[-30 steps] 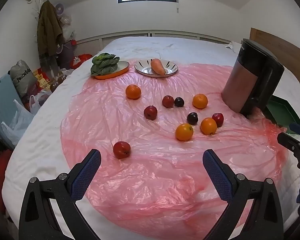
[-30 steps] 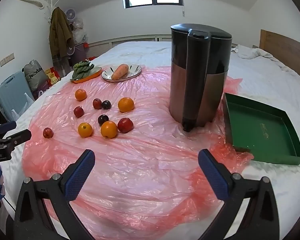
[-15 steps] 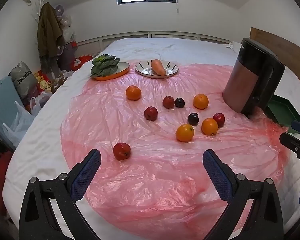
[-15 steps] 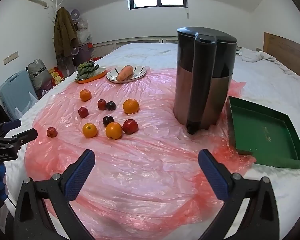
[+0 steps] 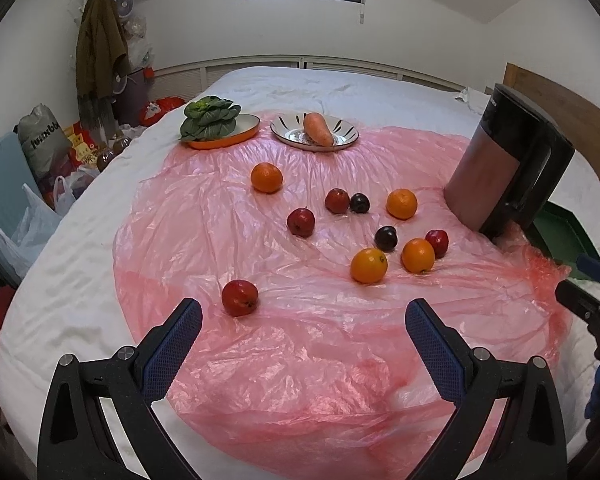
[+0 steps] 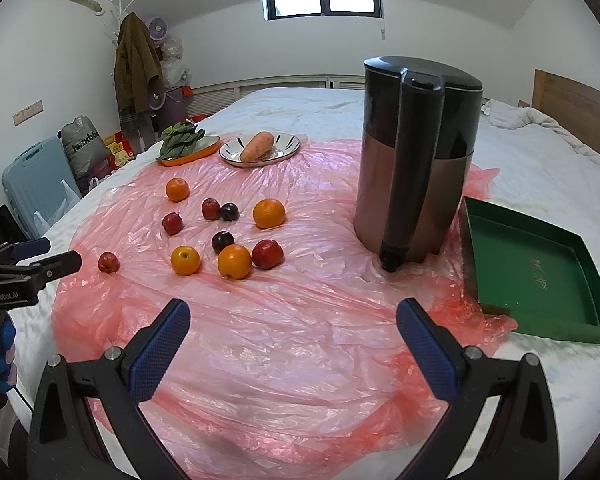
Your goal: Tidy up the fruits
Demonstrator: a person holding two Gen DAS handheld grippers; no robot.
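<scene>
Both tools, left tool (image 5: 303,334) and right tool (image 6: 293,332), stay spread apart and empty, barely advanced. Fruits such as the near apple (image 5: 239,297) remain untouched on the bed (image 5: 60,280); sorting has not begun.

Left gripper (image 5: 303,322) spread wide, empty, above pink plastic sheet (image 5: 300,360). Nearest red apple (image 5: 239,297) just beyond left finger (image 5: 172,354). Oranges, apples, plums scattered mid-sheet. Carrot (image 5: 318,129) on striped plate (image 5: 350,135); juicer (image 5: 508,168) at right.

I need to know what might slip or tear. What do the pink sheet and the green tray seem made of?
The pink sheet looks like thin, glossy plastic film: translucent, crinkled, catching glare. The green tray seems to be matte cardboard or paperboard, with thin straight walls and sharp folded corners, though rigid plastic can't be ruled out.
</scene>
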